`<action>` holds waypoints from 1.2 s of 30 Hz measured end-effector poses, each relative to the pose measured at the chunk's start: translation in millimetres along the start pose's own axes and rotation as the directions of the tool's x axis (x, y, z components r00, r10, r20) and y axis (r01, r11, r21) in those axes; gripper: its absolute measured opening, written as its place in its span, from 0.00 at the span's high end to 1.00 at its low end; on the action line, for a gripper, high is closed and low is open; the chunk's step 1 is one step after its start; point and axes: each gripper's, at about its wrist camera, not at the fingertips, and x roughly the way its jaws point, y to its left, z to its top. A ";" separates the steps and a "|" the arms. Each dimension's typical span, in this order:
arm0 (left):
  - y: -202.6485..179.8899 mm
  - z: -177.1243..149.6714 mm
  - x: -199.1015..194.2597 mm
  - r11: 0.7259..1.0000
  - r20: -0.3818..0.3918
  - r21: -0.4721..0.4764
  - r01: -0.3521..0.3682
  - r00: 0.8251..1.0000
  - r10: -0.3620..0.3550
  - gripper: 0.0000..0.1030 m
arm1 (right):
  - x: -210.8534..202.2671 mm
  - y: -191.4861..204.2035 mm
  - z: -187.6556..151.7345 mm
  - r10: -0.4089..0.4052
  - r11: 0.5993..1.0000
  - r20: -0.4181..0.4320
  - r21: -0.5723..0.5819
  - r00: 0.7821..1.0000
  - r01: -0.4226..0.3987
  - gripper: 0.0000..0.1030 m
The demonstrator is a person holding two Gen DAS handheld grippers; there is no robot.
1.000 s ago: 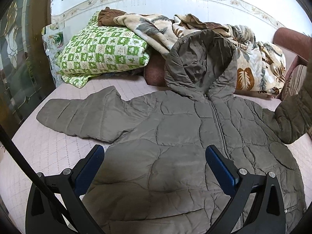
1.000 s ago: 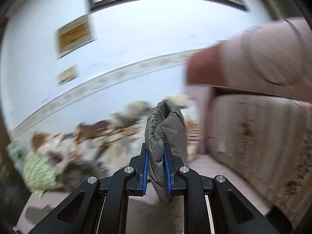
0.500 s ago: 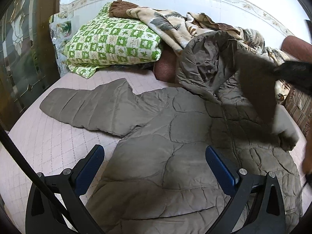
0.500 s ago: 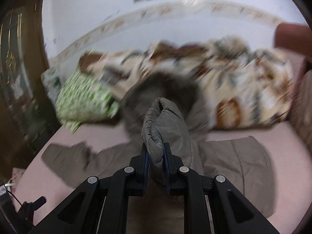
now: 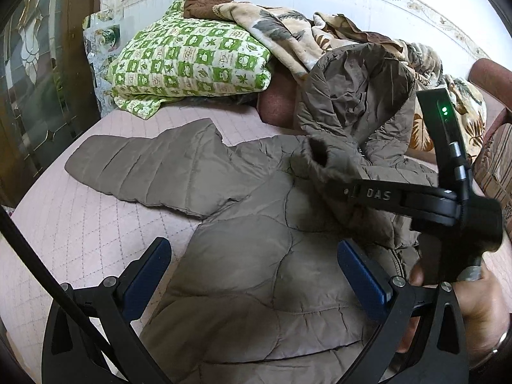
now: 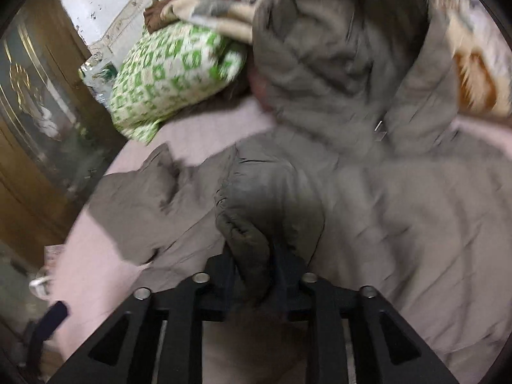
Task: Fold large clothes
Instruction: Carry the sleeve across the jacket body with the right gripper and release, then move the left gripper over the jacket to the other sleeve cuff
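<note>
A grey-brown quilted hooded jacket (image 5: pixel 256 256) lies front up on a pink bed (image 5: pixel 70 224). Its left sleeve (image 5: pixel 144 169) lies spread to the left and its hood (image 5: pixel 355 89) rests against the bedding. My right gripper (image 6: pixel 252 256) is shut on the cuff of the other sleeve (image 6: pixel 249 240) and holds it over the jacket's chest; it shows in the left wrist view (image 5: pixel 339 185) with the cuff (image 5: pixel 320 156). My left gripper (image 5: pixel 252 272) is open and empty above the jacket's lower body.
A green checked pillow (image 5: pixel 192 60) and a leaf-print blanket (image 5: pixel 288 32) are piled at the head of the bed. A wooden glass-panelled cabinet (image 5: pixel 35 73) stands at the left. A striped headboard cushion (image 5: pixel 492 160) is at the right.
My right gripper has swung the held sleeve from high at the right down and leftward across the jacket's chest. My left gripper has stayed open, drifting slightly.
</note>
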 end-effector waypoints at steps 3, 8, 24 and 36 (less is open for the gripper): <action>0.1 -0.2 -0.6 1.000 0.002 0.000 -0.002 1.000 0.002 0.00 | -16.3 0.3 -0.2 0.065 0.998 -0.020 -0.006 0.998 -0.065 0.61; 2.6 0.8 1.6 1.000 -0.007 -0.021 0.000 1.000 -0.001 0.00 | -85.7 -21.6 7.6 0.072 0.997 0.143 -0.025 0.987 -0.069 0.42; -18.3 7.9 4.8 1.000 -0.015 0.006 -0.015 1.000 0.016 0.00 | -79.0 -170.6 -23.2 -0.553 0.830 -0.073 0.038 0.830 0.556 0.29; -24.9 -31.9 -25.4 0.999 -0.105 0.017 0.045 0.994 -0.043 0.00 | -205.1 -49.6 -116.2 -0.383 0.924 0.081 0.049 0.920 0.380 0.23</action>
